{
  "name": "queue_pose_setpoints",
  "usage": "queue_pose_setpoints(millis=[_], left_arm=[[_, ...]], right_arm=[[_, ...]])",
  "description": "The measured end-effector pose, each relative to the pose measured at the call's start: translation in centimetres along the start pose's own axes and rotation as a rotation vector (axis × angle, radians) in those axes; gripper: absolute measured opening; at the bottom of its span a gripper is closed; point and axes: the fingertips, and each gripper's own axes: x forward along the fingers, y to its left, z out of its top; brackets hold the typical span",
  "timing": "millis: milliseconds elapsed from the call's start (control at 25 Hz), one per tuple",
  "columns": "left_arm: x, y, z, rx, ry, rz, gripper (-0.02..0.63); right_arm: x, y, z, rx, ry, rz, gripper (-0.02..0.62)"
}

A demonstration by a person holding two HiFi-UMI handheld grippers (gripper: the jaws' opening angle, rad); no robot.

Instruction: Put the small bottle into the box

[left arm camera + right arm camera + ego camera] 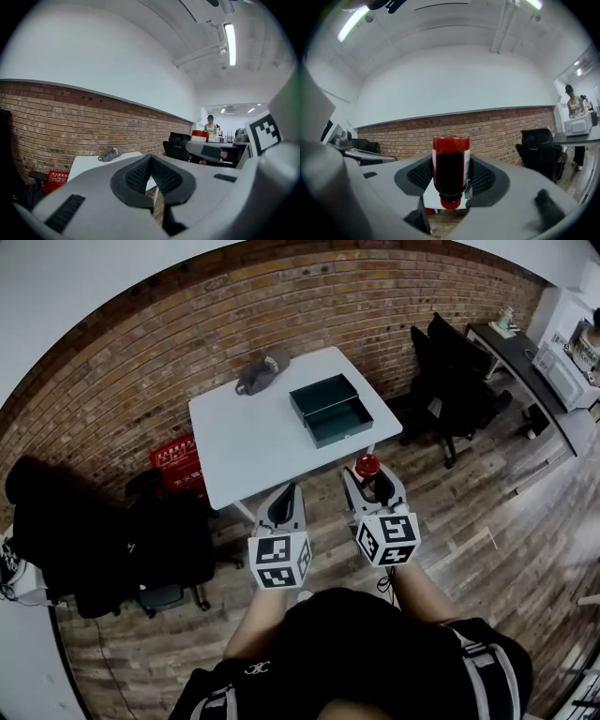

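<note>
The right tongs clasp the small bottle mid-body, on the near side of the table, well apart from the box. The left tongs are pinched together, empty. The bottle looks rigid, light and probably slick, so that mid-body hold suits it.

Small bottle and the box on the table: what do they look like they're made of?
small bottle: probably clear plastic or glass, glossy; dark red contents seem to show through the wall, with a red cap and a pale label.
box: dark green, matte, thin straight walls with crisp corners; painted metal or rigid plastic, can't tell which.
</note>
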Motion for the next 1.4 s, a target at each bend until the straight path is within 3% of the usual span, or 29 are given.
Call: queue_pose_setpoints(millis=[480,720,1080,1400], left_arm=[[0.5,4.8,-1.5,-0.012,0.017,-0.092,0.009],[1.8,6.1,-1.8,-0.023,0.023,-0.12,0.009],[6.0,9.2,-1.1,-0.007,0.025,-0.07,0.009],[13.2,11.0,0.8,-0.002,0.032,-0.028,0.009]], right_arm=[[2.3,3.6,-1.1,-0.018,0.016,-0.081,0.216],[4.0,3.3,-1.2,-0.03,0.027,-0.11,0.215],[9.9,1.8,-0.9,-0.016,0.003,-0.074,0.215],[17.1,-2.7,-0.6,-0.002,0.009,-0.032,0.216]])
